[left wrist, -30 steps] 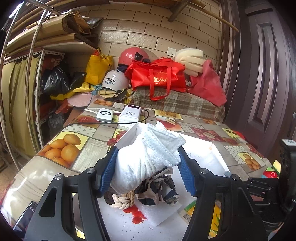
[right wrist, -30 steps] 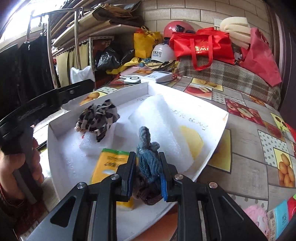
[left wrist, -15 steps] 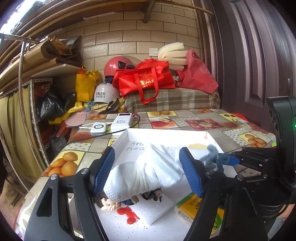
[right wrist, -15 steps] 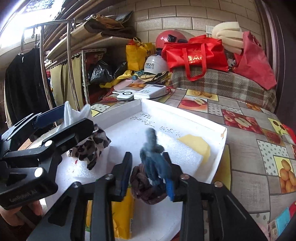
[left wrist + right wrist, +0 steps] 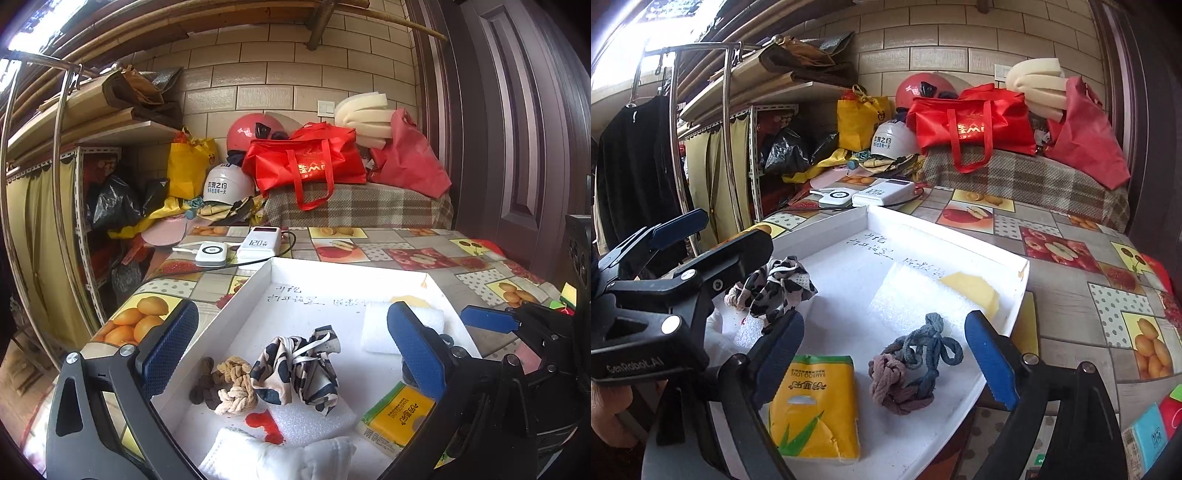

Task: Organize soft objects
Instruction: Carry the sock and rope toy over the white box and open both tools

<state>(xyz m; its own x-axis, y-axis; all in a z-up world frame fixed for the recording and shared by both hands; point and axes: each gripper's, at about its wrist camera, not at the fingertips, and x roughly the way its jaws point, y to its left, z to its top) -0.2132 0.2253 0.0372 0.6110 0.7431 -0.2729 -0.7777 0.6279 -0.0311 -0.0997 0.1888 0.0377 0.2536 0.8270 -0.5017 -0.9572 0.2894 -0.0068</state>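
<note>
The soft things lie inside a shallow white tray (image 5: pixel 258 280) on the bench (image 5: pixel 1071 229), which wears a fruit-patterned cloth. Nearest the left tongs (image 5: pixel 291 354) a white folded cloth (image 5: pixel 280 459) rests on the tray floor at the near edge, below and between the blue pads (image 5: pixel 168 343) but touched by neither; these tongs are opening wide and grip nothing. Just beyond it sits a black-and-cream patterned cloth bundle (image 5: pixel 299 369), partly on a thin white foam sheet (image 5: pixel 310 421), with a knotted beige and brown rope piece (image 5: pixel 225 387) touching its left side. A red stain (or scrap, hard to tell) (image 5: pixel 262 424) marks the foam's near edge.

In the right wrist view, a knotted cord of blue-grey and mauve loops (image 5: pixel 912 365) lies on the tray between the pads of the right tongs (image 5: pixel 886 362), clear of both; these tongs too are opening, holding nothing. Beside the cord, to its left, is a yellow tissue pack (image 5: pixel 812 406). A second foam block (image 5: pixel 912 295) and a yellow patch (image 5: pixel 971 291) lie farther in, near some handwriting on the tray floor.

Beyond the tray stand two white power banks (image 5: pixel 236 249), then a plaid-covered pile with a red bag (image 5: pixel 306 162) and helmets (image 5: pixel 229 184).
</note>
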